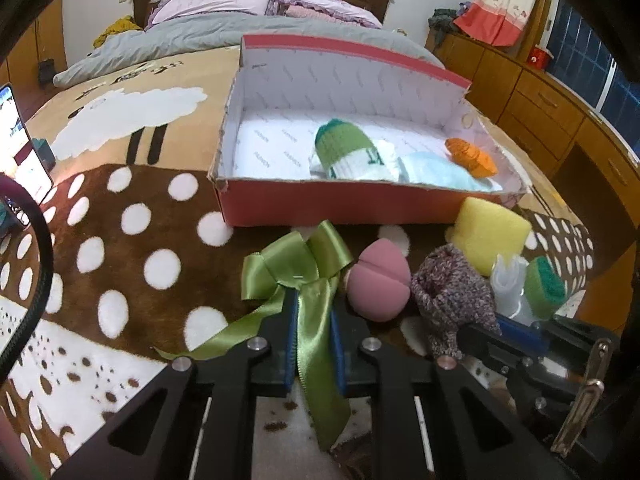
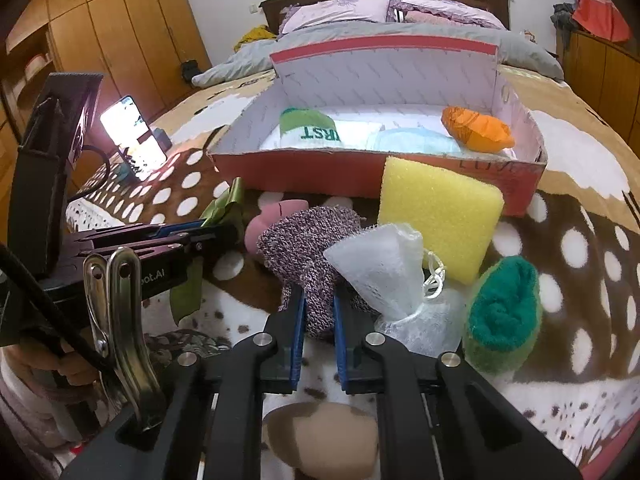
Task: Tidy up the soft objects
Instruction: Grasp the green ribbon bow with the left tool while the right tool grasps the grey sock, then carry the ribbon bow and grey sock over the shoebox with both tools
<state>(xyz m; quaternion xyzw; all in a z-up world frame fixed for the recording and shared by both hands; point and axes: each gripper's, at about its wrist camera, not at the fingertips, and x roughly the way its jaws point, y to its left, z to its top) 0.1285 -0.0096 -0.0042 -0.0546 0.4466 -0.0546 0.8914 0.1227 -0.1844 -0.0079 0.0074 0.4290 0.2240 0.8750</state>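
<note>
Bedroom, spotted blanket (image 1: 132, 240) on the bed. The left gripper (image 1: 314, 312) is clamped on the green ribbon bow (image 1: 296, 268); the right gripper (image 2: 320, 304) is clamped on the purple knitted piece (image 2: 308, 248). Beyond both, the open shoebox (image 1: 328, 204) is seen, with socks (image 1: 348, 152) inside.

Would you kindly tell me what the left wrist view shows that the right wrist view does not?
Only the left wrist view: the left gripper shut on the green ribbon bow's tail. Only the right wrist view: the right gripper shut on the purple knit piece. Both: the red box, yellow sponge and pink sponge.
</note>
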